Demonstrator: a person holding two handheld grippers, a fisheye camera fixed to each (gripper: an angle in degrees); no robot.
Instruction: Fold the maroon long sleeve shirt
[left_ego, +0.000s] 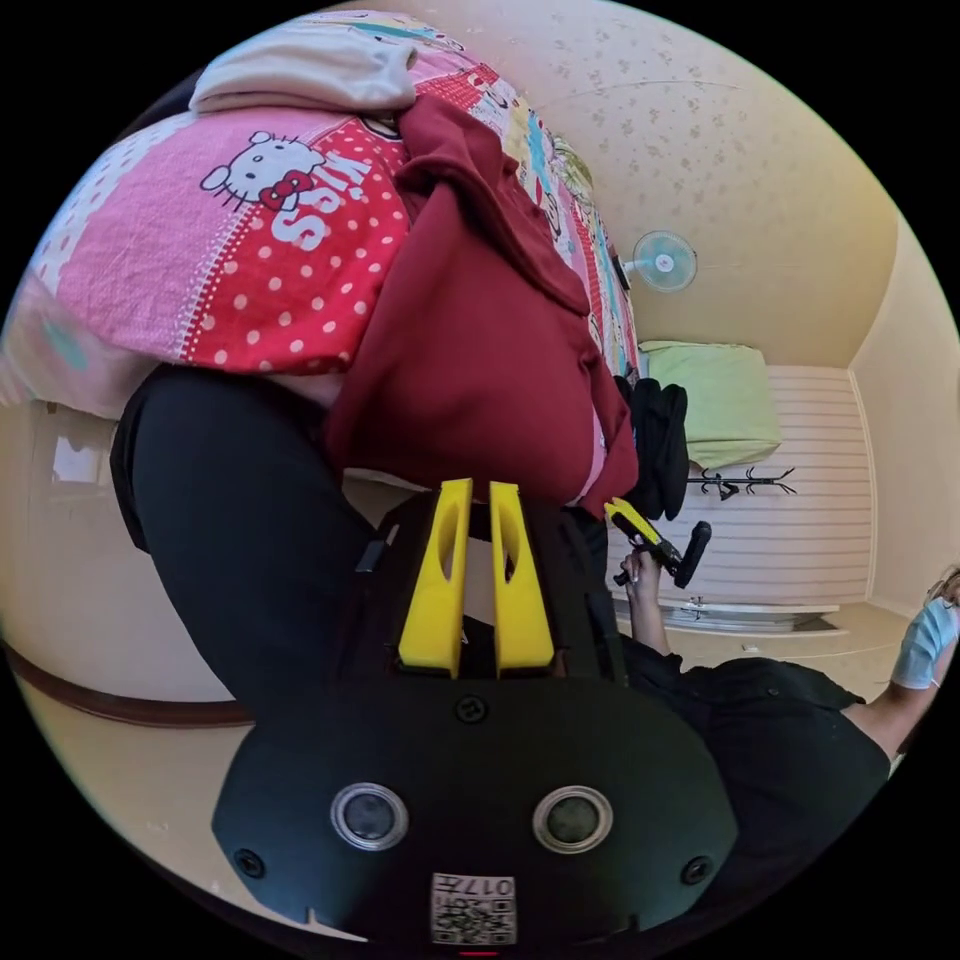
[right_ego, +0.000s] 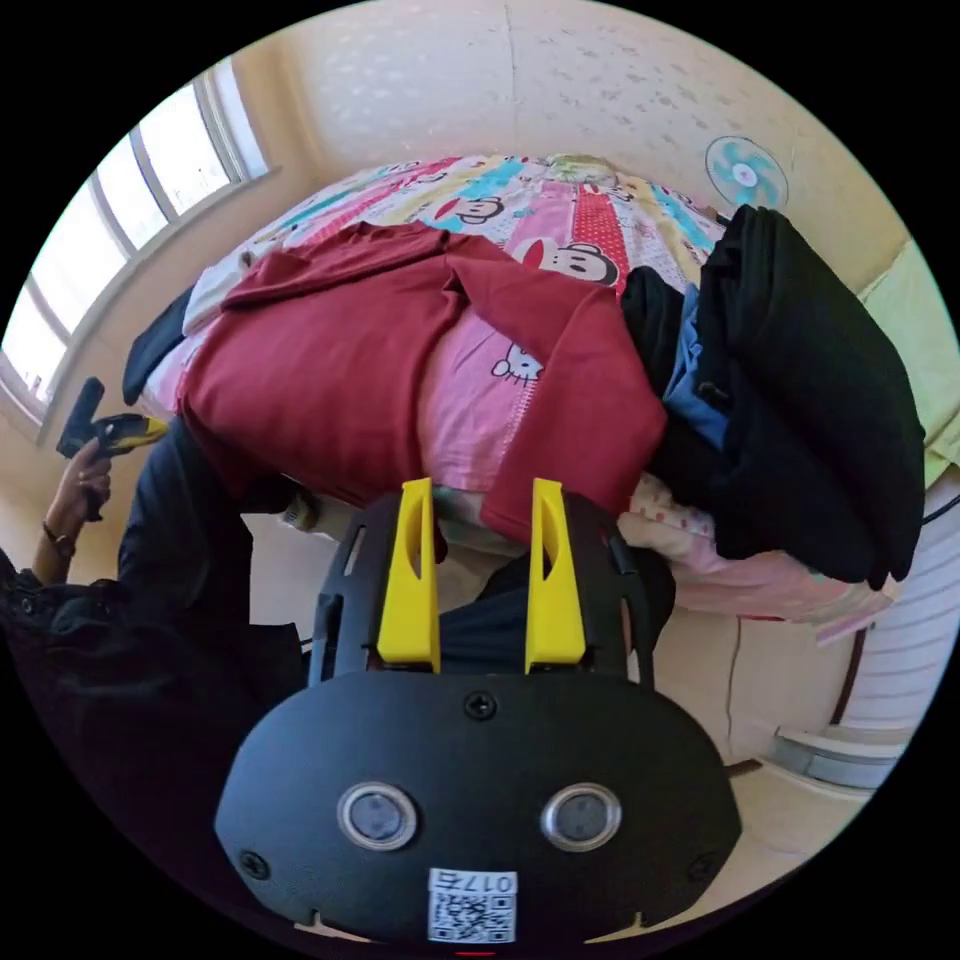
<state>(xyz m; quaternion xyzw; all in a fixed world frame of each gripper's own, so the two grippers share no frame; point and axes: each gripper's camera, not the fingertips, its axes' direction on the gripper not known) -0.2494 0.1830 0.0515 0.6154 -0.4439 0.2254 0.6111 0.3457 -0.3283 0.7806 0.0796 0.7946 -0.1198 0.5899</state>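
The maroon long sleeve shirt (right_ego: 320, 370) lies spread on a bed with a pink cartoon sheet (right_ego: 470, 400), one sleeve crossing the front and its lower edge hanging over the bed's side. In the left gripper view the shirt (left_ego: 470, 330) drapes down off the bed (left_ego: 220, 260). My left gripper (left_ego: 480, 490) sits just below the hem, jaws close together with nothing between them. A hand holds it to one side of the shirt (right_ego: 125, 430). My right gripper (right_ego: 480, 490) is open in front of the hanging sleeve end, holding nothing. A hand holds it by the bed (left_ego: 625, 515).
A pile of black clothes (right_ego: 800, 400) with a blue piece lies on the bed beside the shirt. A white cloth (left_ego: 310, 65) rests farther along the bed. The person's black-clad leg (left_ego: 240, 520) presses against the bed's side. A fan (right_ego: 745, 172) hangs on the wall.
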